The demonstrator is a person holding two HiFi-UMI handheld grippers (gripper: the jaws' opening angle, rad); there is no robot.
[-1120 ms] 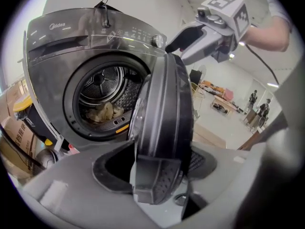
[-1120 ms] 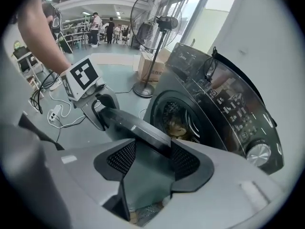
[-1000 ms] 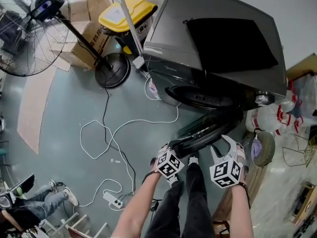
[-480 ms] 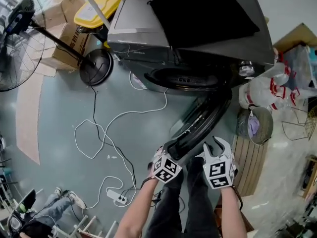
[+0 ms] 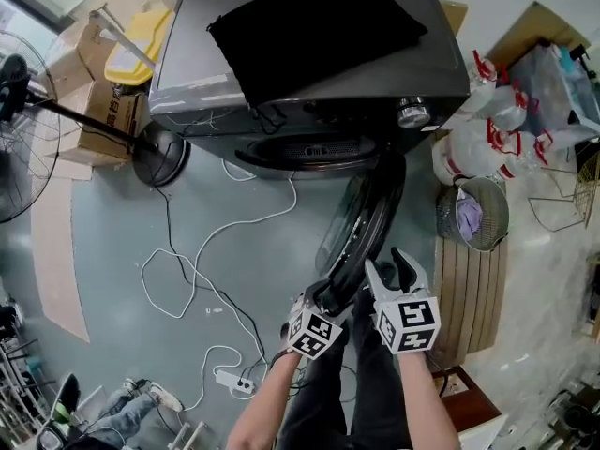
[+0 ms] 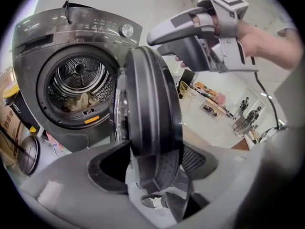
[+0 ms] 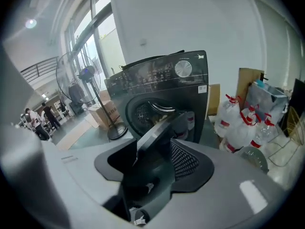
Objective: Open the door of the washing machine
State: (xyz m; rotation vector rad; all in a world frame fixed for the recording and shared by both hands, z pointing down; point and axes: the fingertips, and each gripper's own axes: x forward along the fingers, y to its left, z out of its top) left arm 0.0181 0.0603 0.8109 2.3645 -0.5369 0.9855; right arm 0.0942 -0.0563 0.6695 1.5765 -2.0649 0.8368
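Observation:
The dark grey washing machine (image 5: 309, 73) stands at the top of the head view, a black cloth (image 5: 314, 26) on its lid. Its round door (image 5: 361, 218) is swung out towards me, edge-on. My left gripper (image 5: 328, 300) is shut on the door's outer rim. In the left gripper view the rim (image 6: 152, 104) runs down between the jaws (image 6: 152, 163), and the drum (image 6: 78, 85) holds laundry. My right gripper (image 5: 394, 268) hangs just right of the door, jaws opening, touching nothing. In the right gripper view (image 7: 152, 161) the door's edge (image 7: 159, 130) shows through the gap.
A standing fan's base (image 5: 155, 153) and cardboard boxes (image 5: 108, 111) lie left of the machine. Cables (image 5: 197, 270) and a power strip (image 5: 234, 380) trail over the floor. Water jugs (image 5: 478, 148), a bin (image 5: 473, 216) and a wooden pallet (image 5: 473, 289) crowd the right.
The door has swung further out from the machine with my left gripper on its rim. My right gripper has rolled over and moved along beside the door.

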